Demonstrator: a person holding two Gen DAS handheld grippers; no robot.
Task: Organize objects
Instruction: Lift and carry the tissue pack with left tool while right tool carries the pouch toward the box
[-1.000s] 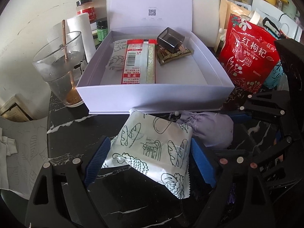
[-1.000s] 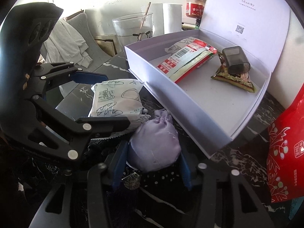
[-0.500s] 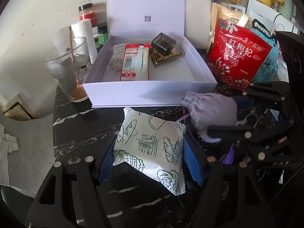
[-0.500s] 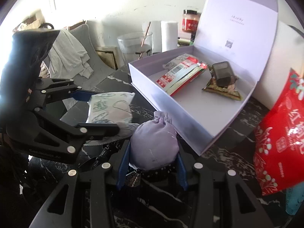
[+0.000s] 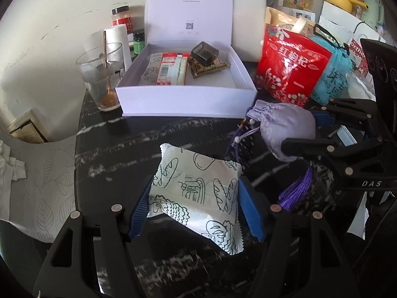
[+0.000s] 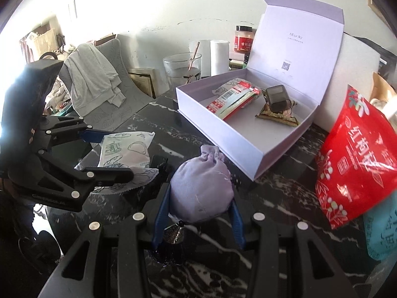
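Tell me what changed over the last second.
Both grippers lifted their loads off the table: the left gripper closed onto the white snack packet; the right gripper kept the lilac pouch. The open box and its contents stayed put.

Right tongs [image 6: 199,213] clamped on lavender pouch [image 6: 201,193], lifted clear of black marble desk [image 6: 285,213]. Left tongs [image 6: 109,154] grip the printed white packet [image 6: 125,149]. Open white box [image 6: 238,136] beyond holds red sachet [image 6: 233,99], dark case [image 6: 276,98].

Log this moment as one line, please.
left gripper: holds printed packet | right gripper: holds lilac pouch | white box: open
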